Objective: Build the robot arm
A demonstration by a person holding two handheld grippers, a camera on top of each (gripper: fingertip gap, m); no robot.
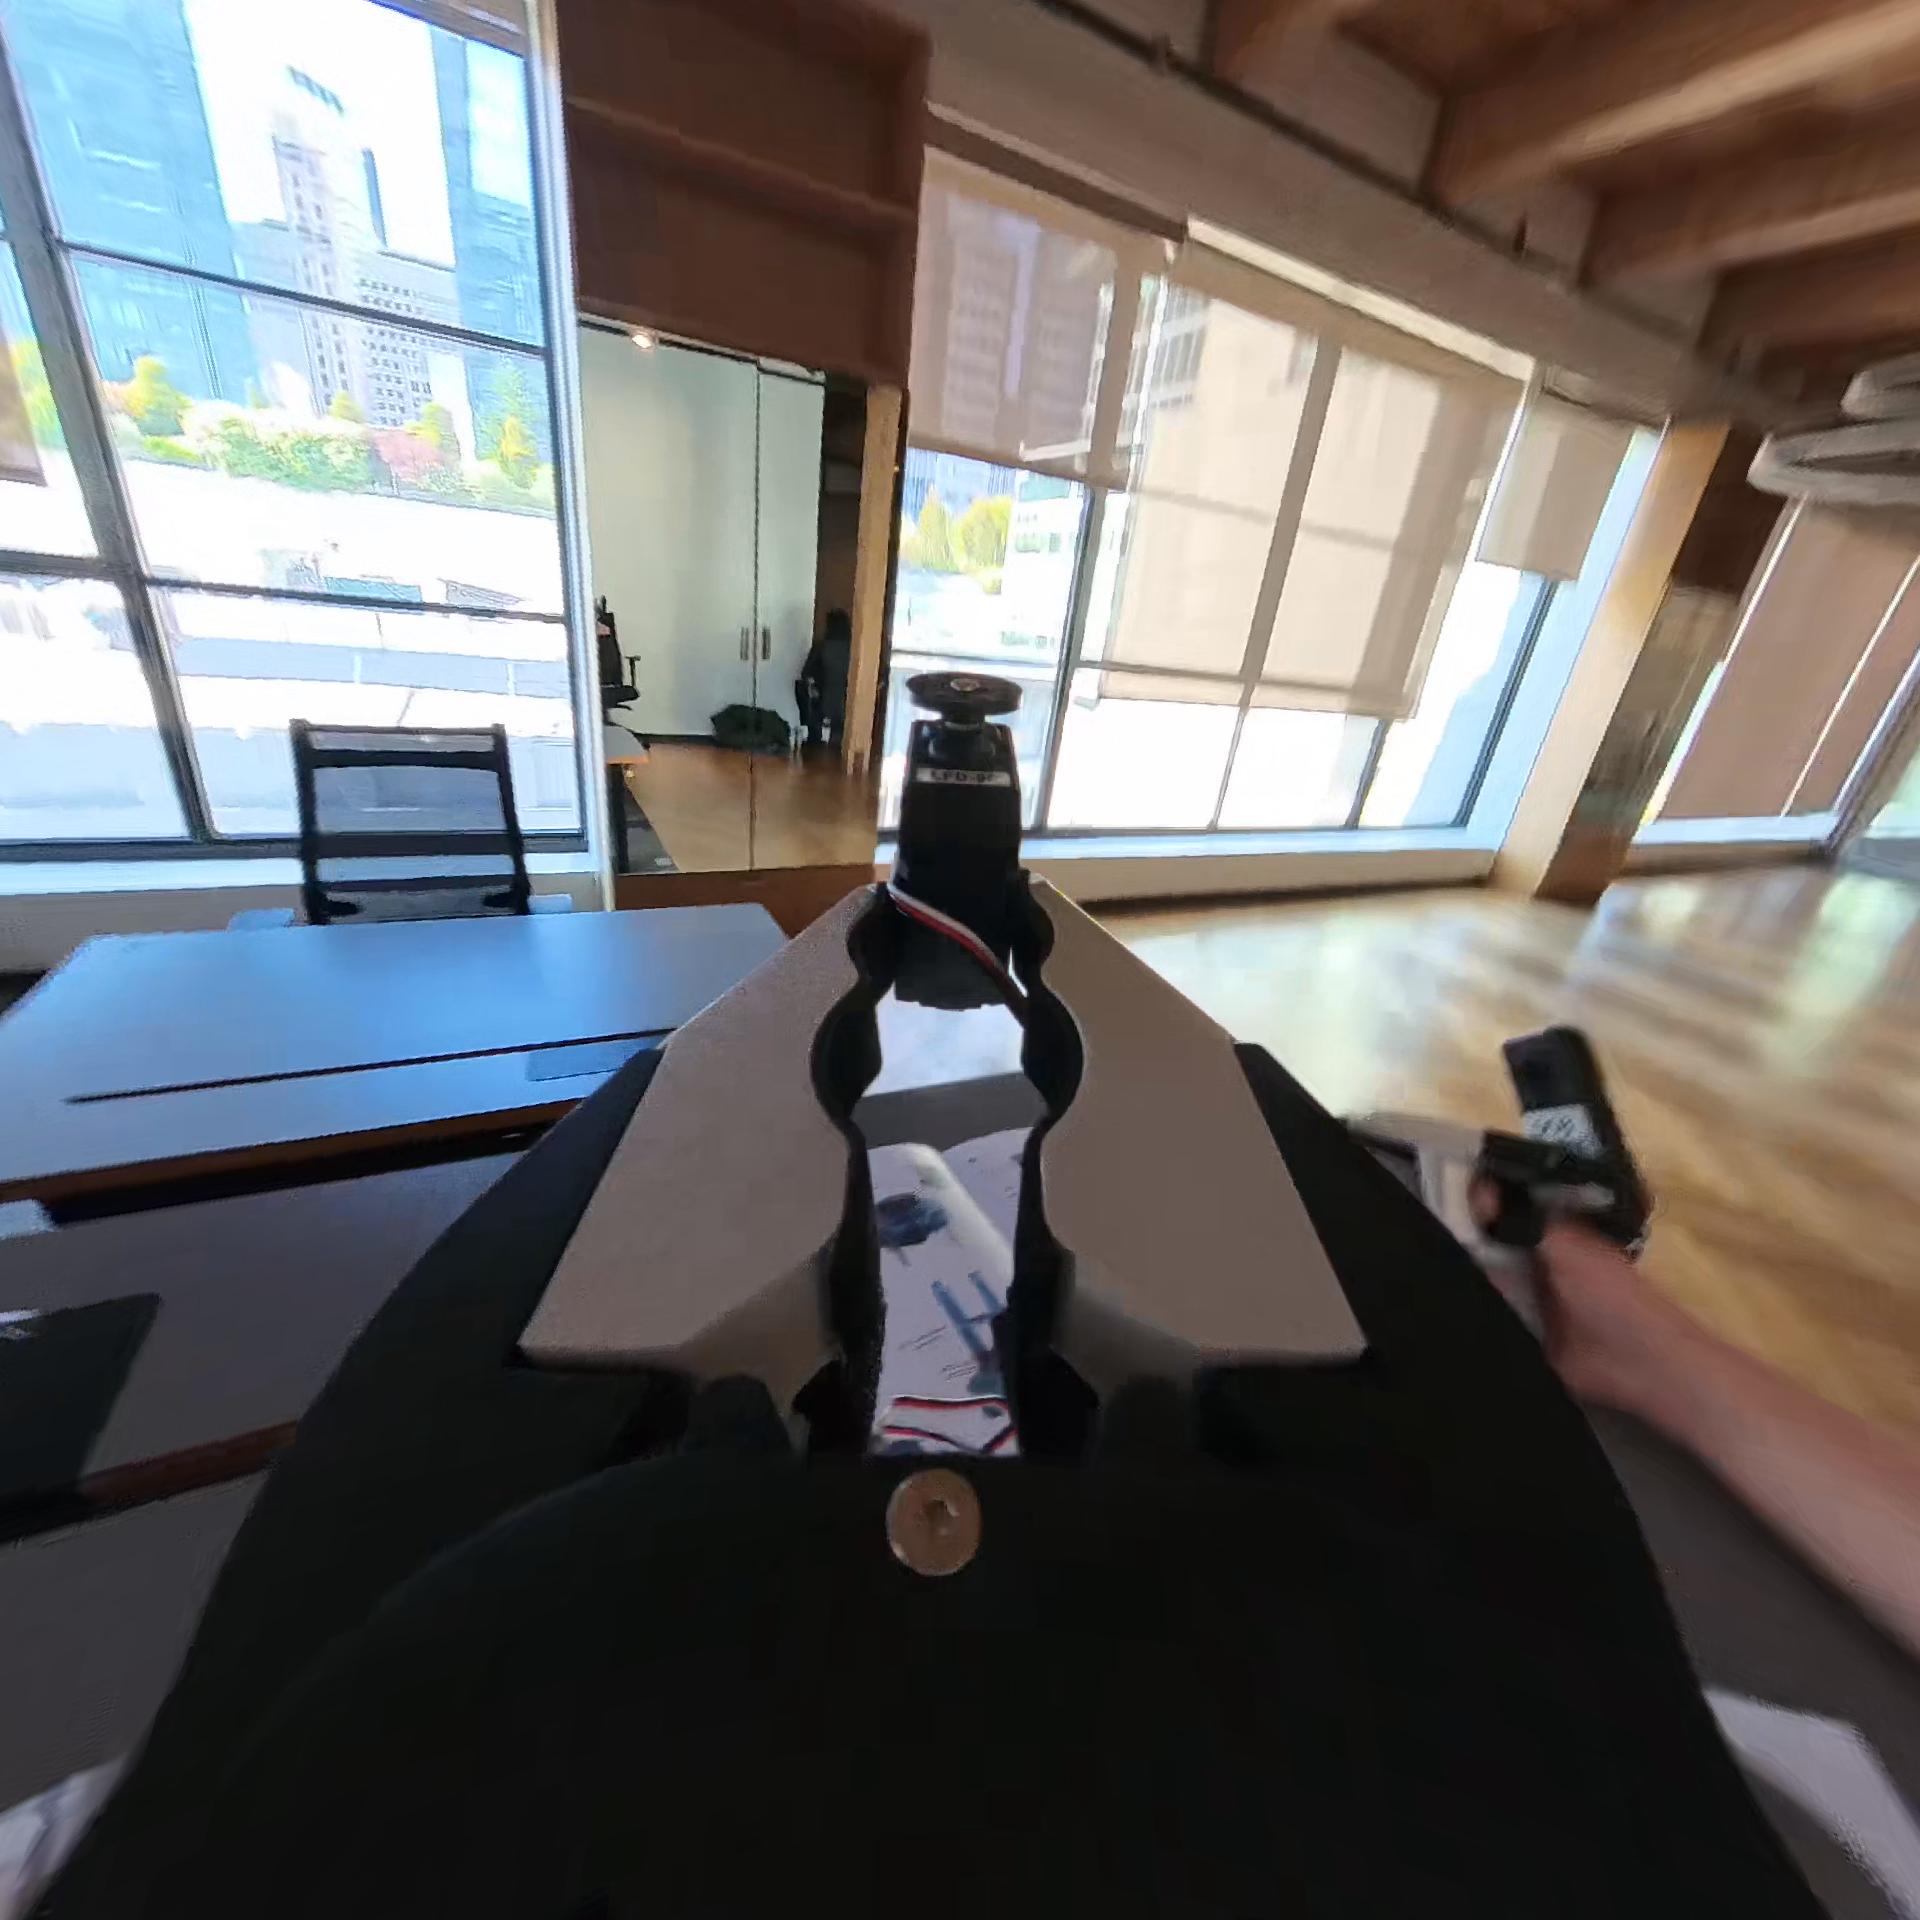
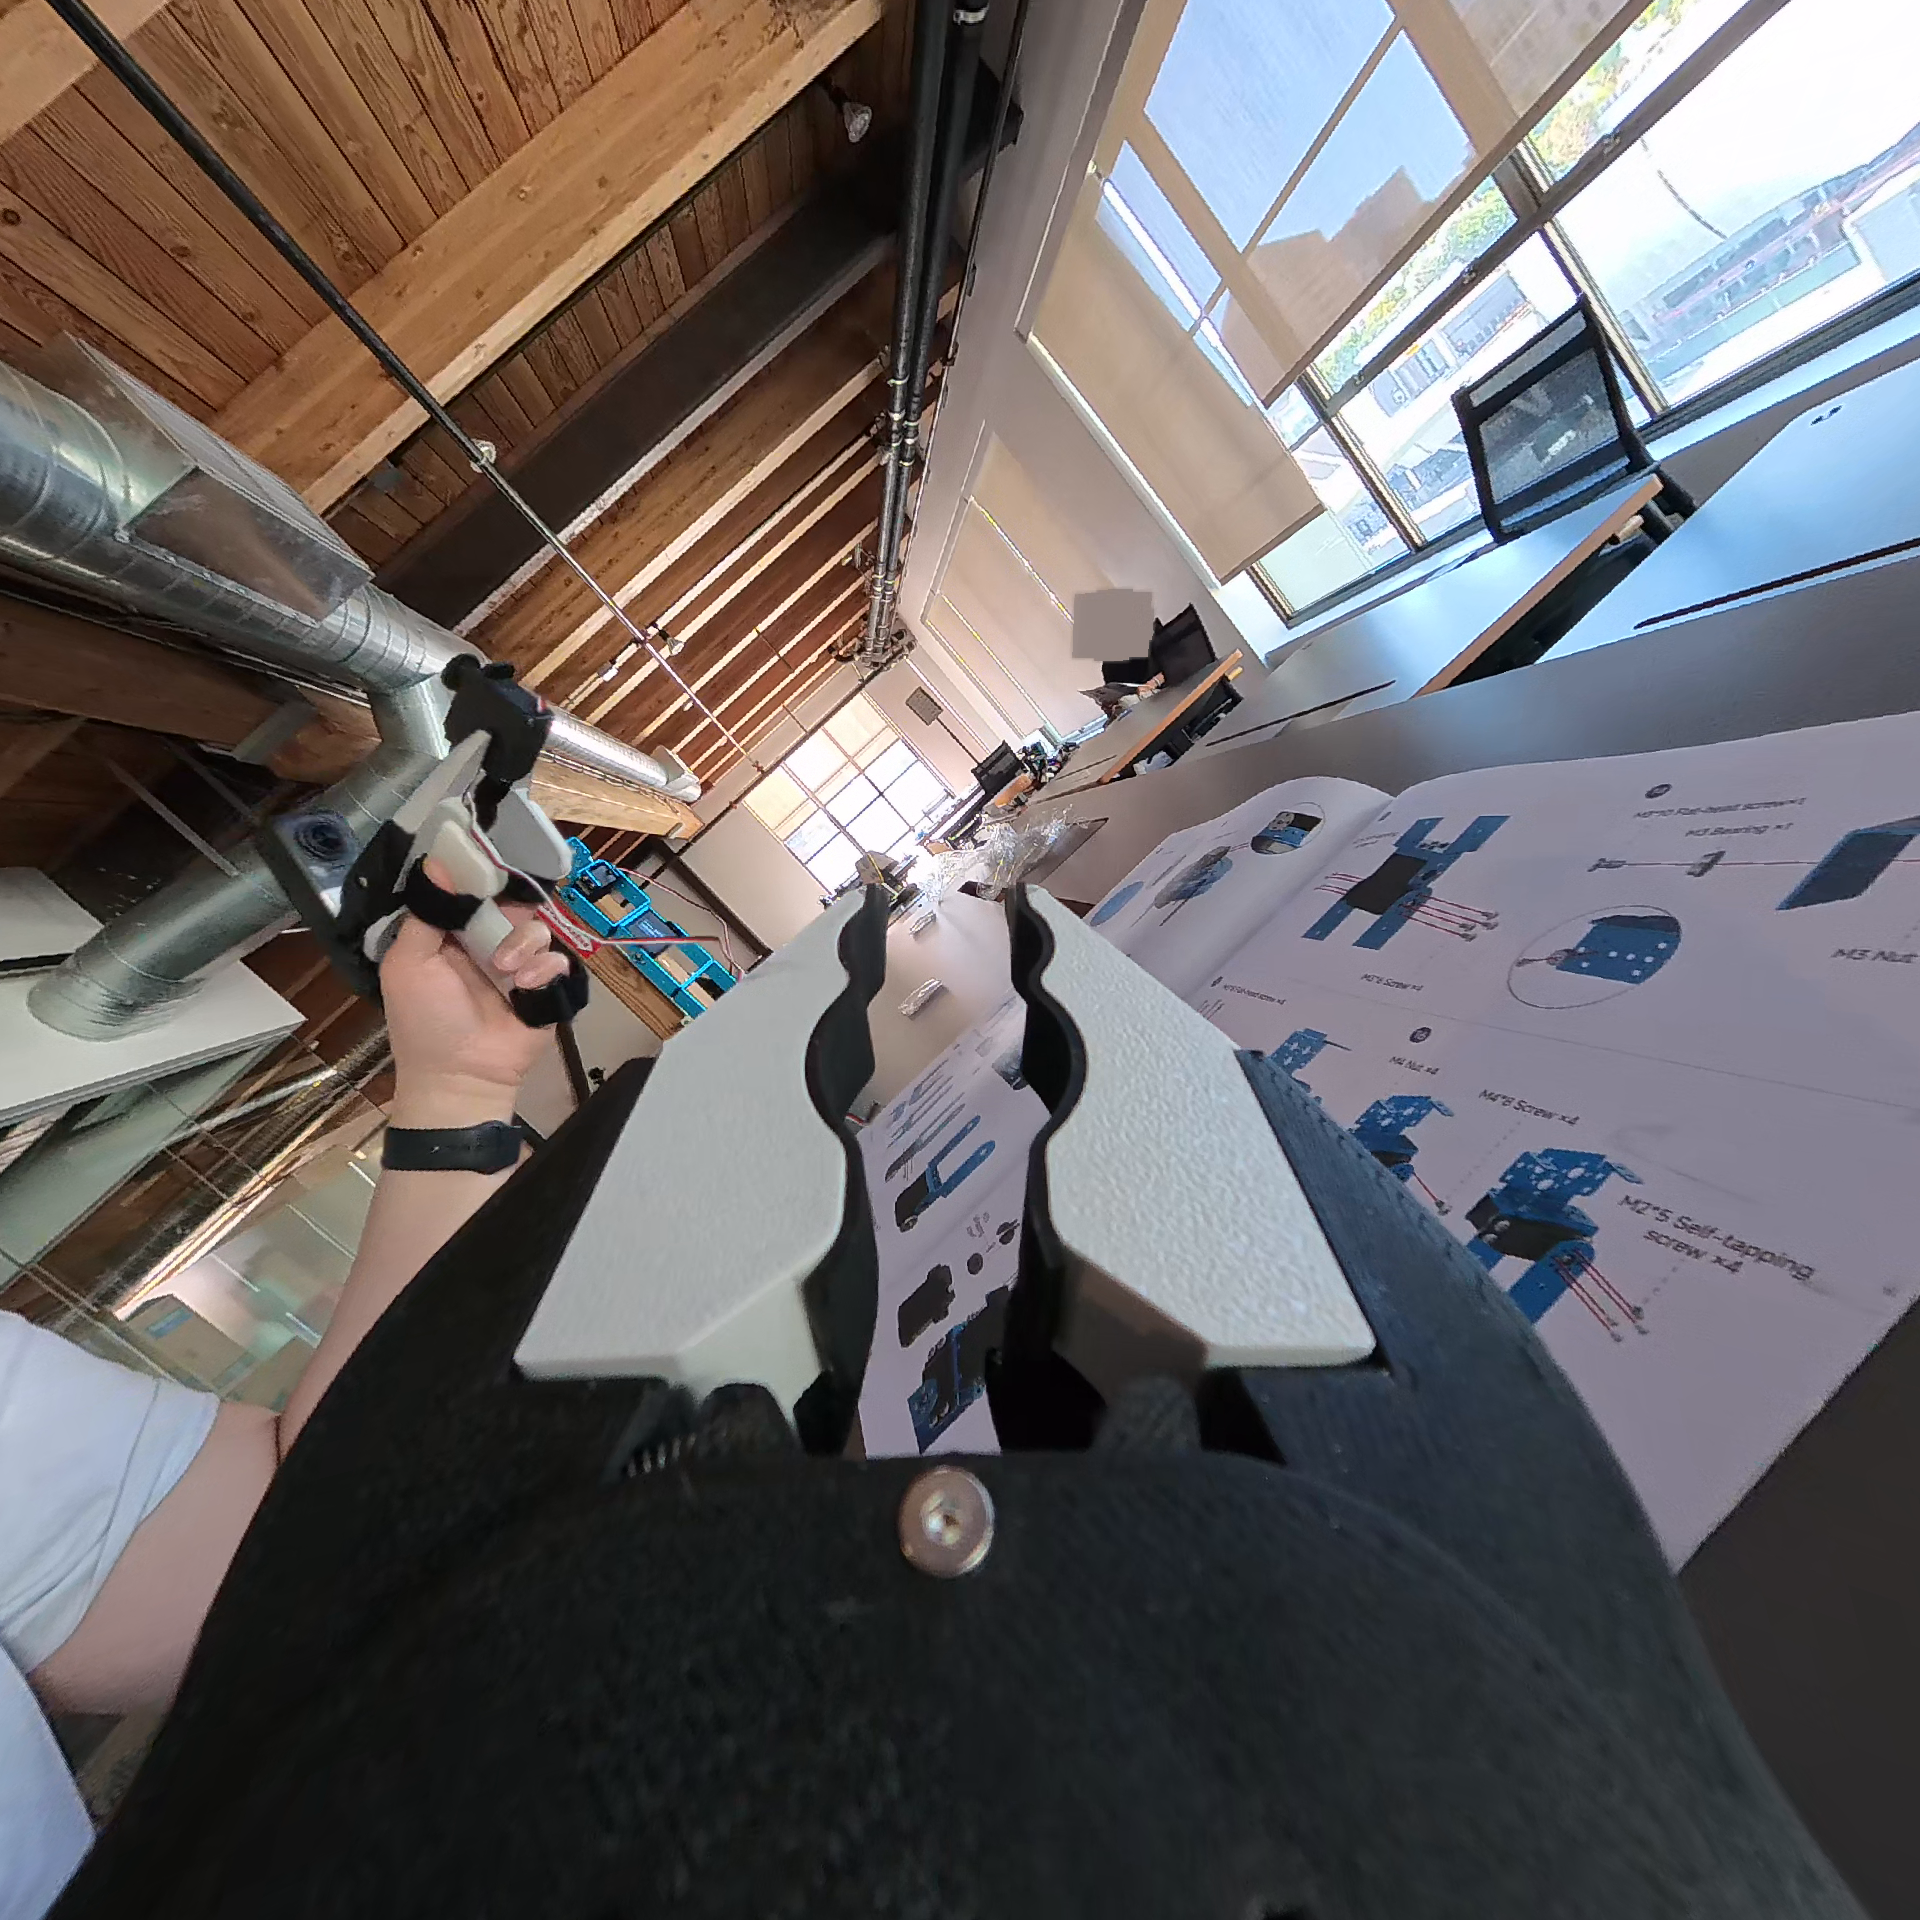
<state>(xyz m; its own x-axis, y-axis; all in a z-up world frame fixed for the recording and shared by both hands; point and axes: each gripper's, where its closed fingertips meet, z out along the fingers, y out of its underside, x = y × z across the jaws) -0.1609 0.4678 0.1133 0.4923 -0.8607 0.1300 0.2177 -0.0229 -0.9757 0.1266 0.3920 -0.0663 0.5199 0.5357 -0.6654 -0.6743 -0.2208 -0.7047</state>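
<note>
Two grippers (image 1: 951,914) (image 2: 945,904), one servo (image 1: 951,800), perhaps two instruction sheets (image 2: 1558,987).

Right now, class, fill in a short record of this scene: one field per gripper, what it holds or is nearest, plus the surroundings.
left gripper: shut on a small black servo motor with a round horn, raised above the desk
servo wires: red, white and black, trailing between the fingers
right gripper: open, holding nothing
nearest to right gripper: white printed instruction sheet with blue diagrams on the grey desk
background: black mesh office chair, large windows

hand-held gripper (image 2: 945,914): pale grey fingers | black body | silver screw | white sleeve (image 2: 73,1475)
</note>
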